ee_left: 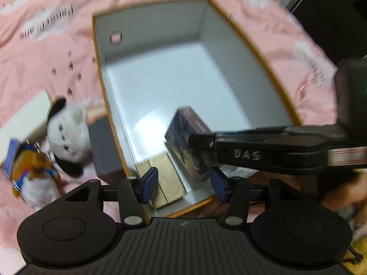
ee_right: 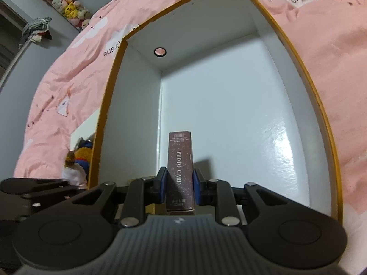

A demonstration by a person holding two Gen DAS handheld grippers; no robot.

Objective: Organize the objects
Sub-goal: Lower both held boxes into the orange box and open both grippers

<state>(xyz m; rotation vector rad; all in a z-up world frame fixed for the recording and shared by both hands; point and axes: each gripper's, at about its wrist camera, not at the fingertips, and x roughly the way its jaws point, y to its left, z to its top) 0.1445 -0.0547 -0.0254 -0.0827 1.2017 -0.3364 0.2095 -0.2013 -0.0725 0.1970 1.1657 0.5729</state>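
1. A photo card pack (ee_right: 180, 171) is clamped upright between the pads of the right hand-held gripper (ee_right: 180, 184), inside the box (ee_right: 330, 137) on the bed (ee_right: 57, 80).
2. The left hand-held gripper (ee_left: 181, 184) is held released and empty over the box's near end, above a wooden block (ee_left: 165, 183).
3. The pack is best lowered until it rests on the box floor beside the block, and only then let go, so it is not tipped.
4. Toys (ee_left: 66, 135) outside the box are judged still to be packed.

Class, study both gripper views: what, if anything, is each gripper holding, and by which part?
The right gripper clamps the Photo Card box by its two broad faces, near one end. The left gripper is open, holding nothing.
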